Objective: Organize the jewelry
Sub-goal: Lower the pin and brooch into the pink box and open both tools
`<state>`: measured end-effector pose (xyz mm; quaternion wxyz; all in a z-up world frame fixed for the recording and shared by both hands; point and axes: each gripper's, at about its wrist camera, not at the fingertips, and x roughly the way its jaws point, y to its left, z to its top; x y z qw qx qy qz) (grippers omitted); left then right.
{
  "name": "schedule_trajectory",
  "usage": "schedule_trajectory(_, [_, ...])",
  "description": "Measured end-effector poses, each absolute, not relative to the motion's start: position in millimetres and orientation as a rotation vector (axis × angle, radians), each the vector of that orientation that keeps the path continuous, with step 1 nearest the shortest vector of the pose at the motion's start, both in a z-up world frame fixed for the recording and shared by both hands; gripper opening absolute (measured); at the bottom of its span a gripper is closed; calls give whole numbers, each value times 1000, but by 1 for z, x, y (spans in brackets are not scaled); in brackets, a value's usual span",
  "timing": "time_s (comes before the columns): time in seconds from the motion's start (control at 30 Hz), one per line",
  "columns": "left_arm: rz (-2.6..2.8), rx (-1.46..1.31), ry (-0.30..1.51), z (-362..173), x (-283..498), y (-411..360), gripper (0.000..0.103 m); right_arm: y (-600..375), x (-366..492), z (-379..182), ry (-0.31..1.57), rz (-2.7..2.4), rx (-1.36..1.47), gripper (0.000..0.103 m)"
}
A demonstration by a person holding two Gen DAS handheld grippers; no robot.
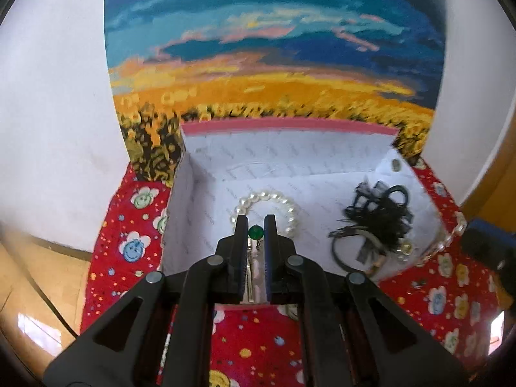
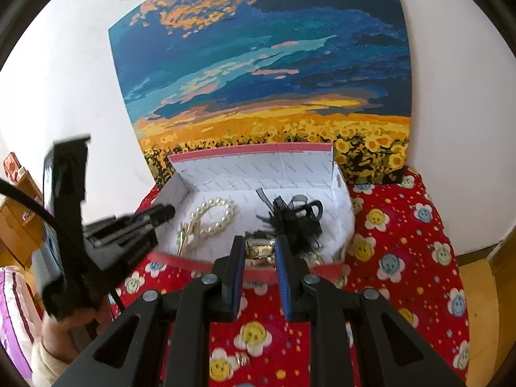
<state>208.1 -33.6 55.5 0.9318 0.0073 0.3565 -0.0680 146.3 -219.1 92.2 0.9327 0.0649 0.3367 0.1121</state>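
Note:
An open white-lined box with a pink rim (image 1: 200, 174) (image 2: 180, 187) stands on a red smiley cloth. Inside lie a pearl bracelet (image 1: 283, 203) (image 2: 222, 213) and black feathered hair pieces (image 1: 380, 213) (image 2: 296, 222). My left gripper (image 1: 256, 222) is shut on a green-bead earring (image 1: 256, 233) with a silver hook, held over the box's left part, near the pearl bracelet. It also shows in the right wrist view (image 2: 161, 214). My right gripper (image 2: 258, 248) is open and empty at the box's near rim, with gold jewelry (image 2: 259, 251) beyond its fingers.
A sunflower-field painting (image 1: 274, 48) (image 2: 264, 64) leans on the white wall behind the box. A small gold piece (image 2: 242, 359) lies on the red cloth (image 2: 403, 258) in front. Wooden floor shows at both sides.

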Motion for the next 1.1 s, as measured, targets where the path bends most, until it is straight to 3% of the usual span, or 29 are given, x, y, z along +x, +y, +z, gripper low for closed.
schedule_trajectory(0.33, [-122, -49, 784, 24, 224, -21, 1, -202, 191, 72, 742, 228, 99, 21])
schedule_trajectory(1.1, [-104, -17, 780, 20, 223, -25, 2, -189, 218, 34, 827, 217, 159, 24])
